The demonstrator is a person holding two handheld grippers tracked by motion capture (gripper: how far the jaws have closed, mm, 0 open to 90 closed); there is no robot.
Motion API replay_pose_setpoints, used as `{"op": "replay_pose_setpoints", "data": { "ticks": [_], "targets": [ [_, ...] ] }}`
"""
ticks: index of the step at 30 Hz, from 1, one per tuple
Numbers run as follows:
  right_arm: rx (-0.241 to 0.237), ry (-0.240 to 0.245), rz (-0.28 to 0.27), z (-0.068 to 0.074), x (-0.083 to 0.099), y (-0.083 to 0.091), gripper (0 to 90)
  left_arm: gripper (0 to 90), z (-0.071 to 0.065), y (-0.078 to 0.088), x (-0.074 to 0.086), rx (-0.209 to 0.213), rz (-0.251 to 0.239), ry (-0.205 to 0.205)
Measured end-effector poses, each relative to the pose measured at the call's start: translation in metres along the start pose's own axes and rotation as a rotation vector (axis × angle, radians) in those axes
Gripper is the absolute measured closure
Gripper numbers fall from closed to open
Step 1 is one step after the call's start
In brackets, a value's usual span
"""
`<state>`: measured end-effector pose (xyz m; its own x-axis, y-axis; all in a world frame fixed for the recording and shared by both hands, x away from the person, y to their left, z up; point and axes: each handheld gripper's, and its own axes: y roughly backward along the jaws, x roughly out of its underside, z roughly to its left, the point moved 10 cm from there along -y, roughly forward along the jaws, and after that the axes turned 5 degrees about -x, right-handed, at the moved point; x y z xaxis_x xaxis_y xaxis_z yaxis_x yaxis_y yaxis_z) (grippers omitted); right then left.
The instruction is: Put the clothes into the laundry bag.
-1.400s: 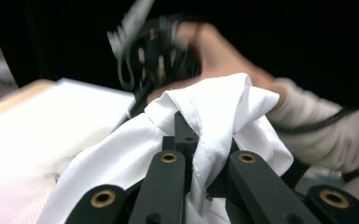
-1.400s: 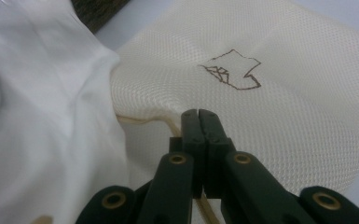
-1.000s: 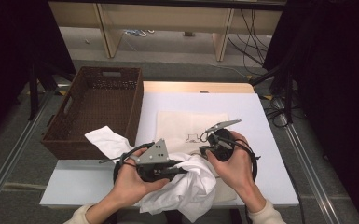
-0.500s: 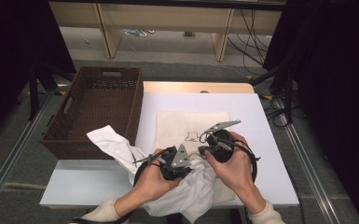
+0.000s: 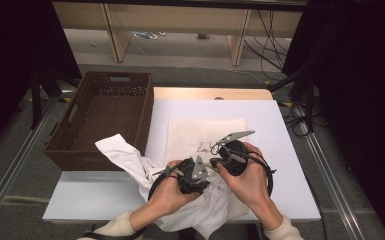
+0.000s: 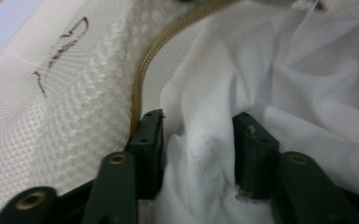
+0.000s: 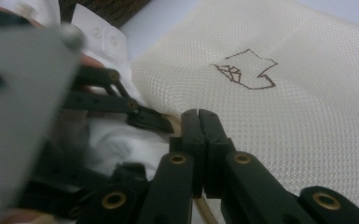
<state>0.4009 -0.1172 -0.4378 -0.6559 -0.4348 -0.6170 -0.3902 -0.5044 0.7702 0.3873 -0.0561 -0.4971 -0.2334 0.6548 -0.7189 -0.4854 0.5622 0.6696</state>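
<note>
The work in hand looks like stuffing a white shirt (image 5: 190,210) into a cream mesh bag (image 5: 205,135) that lies flat on the counter (image 5: 280,125), its zipped mouth toward the person. The right claw (image 7: 199,116) has its jaws pressed together, seemingly pinching the bag's edge by the tan zipper (image 6: 142,79) to hold the mouth up, though the pinched fabric itself is hard to make out between the pads. The left claw (image 6: 198,140) has just been opening; its jaws now stand half spread with a fold of shirt between them, the cloth bulging up between the pads rather than squeezed by them, so I take this as a release right at the bag's mouth. Most of the shirt is outside the bag: it is heaped at the counter's near edge under both hands, and one part trails off to the left, toward the basket (image 5: 105,120). The brown wicker basket sits at the counter's left side and what can be seen of its inside is bare. From the outside the bag looks flat, bearing only a small dark line drawing, so little if any cloth is in it yet. Next, the left claw should probably draw back, grip a fresh bunch of shirt nearer the heap and push it past the zipper, while the right claw holds the mouth open.
</note>
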Motion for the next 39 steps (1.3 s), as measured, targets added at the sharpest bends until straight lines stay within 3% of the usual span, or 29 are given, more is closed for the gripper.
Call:
{"op": "replay_pose_setpoints", "data": {
  "ticks": [3,6,7,10,13,14,17,18,20,21,23,24,27,28,30,31,32,38,39],
  "targets": [
    [-0.003,0.003,0.001,-0.002,0.0,0.001,90.0,41.2,-0.001,0.02,-0.008,0.026,-0.062,0.054],
    [0.001,-0.011,0.001,-0.002,0.0,0.0,90.0,36.7,0.004,0.041,-0.013,0.0,-0.097,0.049],
    [-0.002,-0.008,0.007,-0.002,0.001,0.0,90.0,35.7,0.002,0.047,-0.014,0.021,-0.112,0.069],
    [-0.005,-0.014,0.011,-0.001,0.001,-0.001,90.0,33.6,-0.006,0.064,-0.02,0.062,-0.162,0.079],
    [-0.003,-0.006,0.008,-0.003,0.001,-0.002,90.0,30.8,-0.022,0.071,-0.017,0.109,-0.15,0.049],
    [-0.002,-0.018,0.01,-0.002,0.001,-0.002,90.0,29.2,-0.031,0.069,-0.015,0.115,-0.147,0.042],
    [-0.003,0.01,0.02,-0.004,0.002,-0.003,90.0,24.7,-0.047,0.056,-0.002,0.121,-0.073,-0.056],
    [0.0,-0.012,0.016,-0.003,0.001,-0.002,90.0,23.4,-0.051,0.049,0.003,0.12,-0.044,-0.078],
    [0.002,0.033,0.008,-0.006,0.0,-0.003,90.0,22.0,-0.056,0.034,0.014,0.104,0.008,-0.118],
    [-0.004,0.01,0.02,-0.004,0.002,-0.002,90.0,21.8,-0.057,0.027,0.019,0.09,0.032,-0.147],
    [0.001,0.014,0.009,-0.005,0.001,-0.003,90.0,21.7,-0.06,0.015,0.028,0.072,0.068,-0.18],
    [0.0,-0.008,0.012,-0.004,0.001,-0.004,90.0,22.1,-0.062,0.01,0.03,0.066,0.077,-0.189],
    [-0.003,0.013,0.022,-0.006,0.002,-0.005,90.0,26.6,-0.063,-0.001,0.037,0.069,0.094,-0.214],
    [-0.001,-0.002,0.019,-0.005,0.002,-0.005,90.0,28.7,-0.063,-0.003,0.038,0.068,0.093,-0.217],
    [-0.005,0.013,0.022,-0.005,0.002,-0.004,90.0,34.9,-0.06,-0.005,0.039,0.056,0.098,-0.221],
    [-0.004,-0.007,0.018,-0.004,0.002,-0.005,90.0,41.7,-0.057,-0.005,0.038,0.037,0.099,-0.238],
    [-0.004,0.004,0.025,-0.004,0.003,-0.004,90.0,48.5,-0.054,-0.005,0.039,0.025,0.099,-0.241],
    [-0.014,0.006,0.034,-0.003,0.003,-0.005,90.0,61.7,-0.051,-0.013,0.043,0.018,0.122,-0.235],
    [-0.009,0.013,0.031,-0.004,0.003,-0.005,90.0,64.6,-0.047,-0.013,0.043,-0.001,0.126,-0.249]
  ]
}}
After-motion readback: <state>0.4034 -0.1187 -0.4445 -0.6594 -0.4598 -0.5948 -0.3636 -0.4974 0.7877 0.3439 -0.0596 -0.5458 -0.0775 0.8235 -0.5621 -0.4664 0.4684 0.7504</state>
